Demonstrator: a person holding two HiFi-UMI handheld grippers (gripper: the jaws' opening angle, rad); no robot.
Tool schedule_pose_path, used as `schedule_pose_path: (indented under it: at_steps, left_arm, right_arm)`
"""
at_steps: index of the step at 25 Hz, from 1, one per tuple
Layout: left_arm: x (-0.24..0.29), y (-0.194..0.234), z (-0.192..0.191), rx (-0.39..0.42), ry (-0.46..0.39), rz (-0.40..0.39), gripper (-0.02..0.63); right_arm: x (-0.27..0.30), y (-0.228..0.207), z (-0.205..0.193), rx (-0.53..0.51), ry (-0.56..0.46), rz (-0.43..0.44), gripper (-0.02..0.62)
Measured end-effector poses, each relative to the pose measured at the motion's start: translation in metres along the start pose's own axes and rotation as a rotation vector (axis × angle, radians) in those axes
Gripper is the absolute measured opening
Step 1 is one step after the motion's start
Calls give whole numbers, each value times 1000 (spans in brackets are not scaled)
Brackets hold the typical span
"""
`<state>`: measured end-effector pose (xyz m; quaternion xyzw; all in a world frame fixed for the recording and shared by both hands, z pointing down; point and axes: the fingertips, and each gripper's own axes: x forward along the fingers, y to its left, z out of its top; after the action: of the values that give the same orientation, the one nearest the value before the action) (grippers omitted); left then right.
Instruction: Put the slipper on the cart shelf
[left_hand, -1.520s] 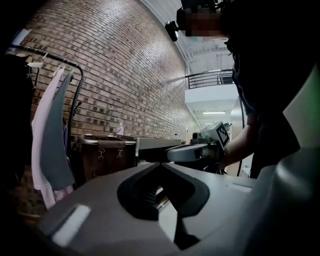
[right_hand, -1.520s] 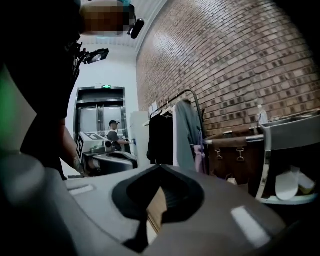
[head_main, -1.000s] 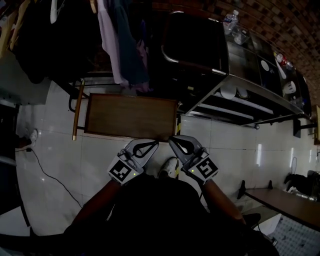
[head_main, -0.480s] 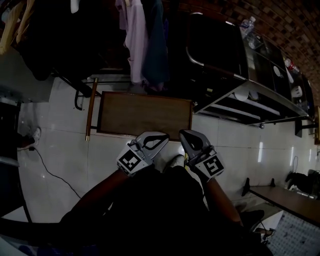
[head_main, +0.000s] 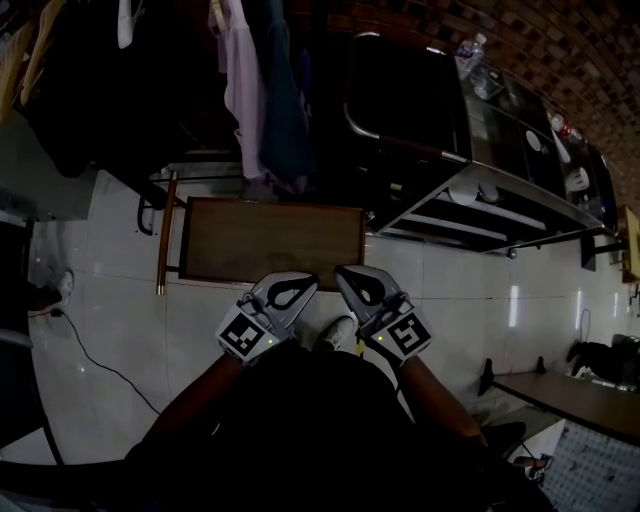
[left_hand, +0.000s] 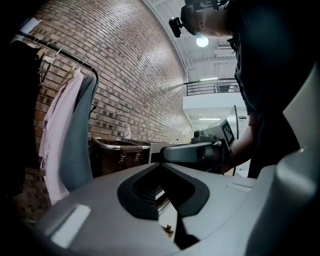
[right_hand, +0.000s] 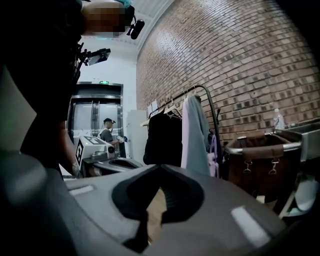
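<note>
Both grippers pressed together, nothing between the jaws. Left gripper and right gripper sit side by side close in front of the person's body, tips near each other but apart, pointing out over the near edge of the wooden board. Left gripper view: left gripper tips meet, right gripper seen just beside it. Right gripper view: right gripper tips meet too, left gripper beside it.

White tiled floor fills the lower half of the head view. Brick wall along the top right. Clothes rack with hanging garments top left, pale pink and grey-blue pieces in front. Dark laundry cart with metal rim right of the rack. Steel cart right of that, shelves under its top, pale dishes on a lower shelf, water bottle on the top's far end. Wooden board, low, flat, rectangular, on the floor below the rack. Black cable trails over the tiles at left.

Pale shoe on the floor, just below and between the two grippers, well apart from the steel cart. Cannot tell if it is the slipper or the person's own foot. Neither gripper touches it.
</note>
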<state>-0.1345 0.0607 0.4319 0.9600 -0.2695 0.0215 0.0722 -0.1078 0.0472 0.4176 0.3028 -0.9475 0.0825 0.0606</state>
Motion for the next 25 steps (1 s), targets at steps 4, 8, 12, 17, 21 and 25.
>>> schedule_pose_path:
  at_steps: [4, 8, 12, 17, 21, 25]
  left_arm:
    - [9, -7, 0, 0, 4, 3, 2]
    - [15, -11, -1, -5, 18, 1, 2]
    - [19, -15, -2, 4, 21, -6, 2]
    - [20, -20, -3, 3, 24, -18, 2]
    - [20, -21, -1, 8, 20, -21, 2]
    - [19, -26, -5, 7, 27, -29, 2]
  right_arm:
    - [-8, -5, 1, -4, 3, 12, 0]
    - [-14, -7, 1, 0, -7, 9, 0]
    - [-19, -8, -2, 7, -7, 7, 0]
    - [-23, -6, -5, 1, 2, 4, 0]
    - [-24, -5, -4, 3, -4, -4, 0]
    - [-27, -3, -4, -3, -12, -15, 0]
